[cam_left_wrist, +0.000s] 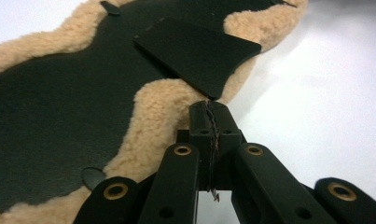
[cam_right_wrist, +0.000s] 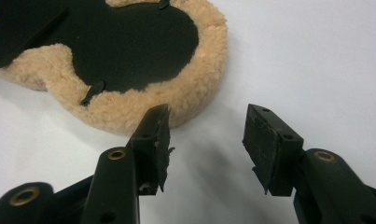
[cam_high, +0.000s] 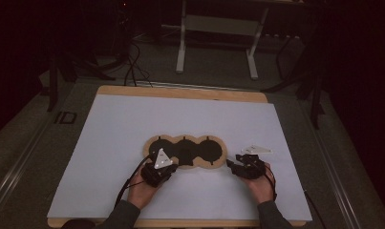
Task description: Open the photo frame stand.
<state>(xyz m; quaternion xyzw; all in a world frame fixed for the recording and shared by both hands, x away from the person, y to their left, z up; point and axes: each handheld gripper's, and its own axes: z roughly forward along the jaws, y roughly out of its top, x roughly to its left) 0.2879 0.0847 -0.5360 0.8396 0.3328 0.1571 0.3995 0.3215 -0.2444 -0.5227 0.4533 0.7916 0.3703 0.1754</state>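
Note:
A three-lobed pad (cam_high: pixel 185 151) with a black face and a tan fleece rim lies on the white mat. In the left gripper view a thin black flap (cam_left_wrist: pixel 195 51) lies over the pad's face (cam_left_wrist: pixel 59 107) and fleece rim (cam_left_wrist: pixel 162 107). My left gripper (cam_left_wrist: pixel 209 109) is shut with the flap's near corner pinched at its tips. From above, the left gripper (cam_high: pixel 170 164) sits at the pad's front left lobe. My right gripper (cam_right_wrist: pixel 206 112) stands open just in front of the pad's right lobe (cam_right_wrist: pixel 129 42), nothing between its jaws. From above, the right gripper (cam_high: pixel 231 164) is beside that lobe.
The white mat (cam_high: pixel 133 124) covers a wooden table (cam_high: pixel 180 92), its edge showing at the back and front. A metal table frame (cam_high: pixel 219 28) and cables (cam_high: pixel 133 67) stand on the dark floor behind. Small black tabs (cam_right_wrist: pixel 92 92) dot the pad's inner edge.

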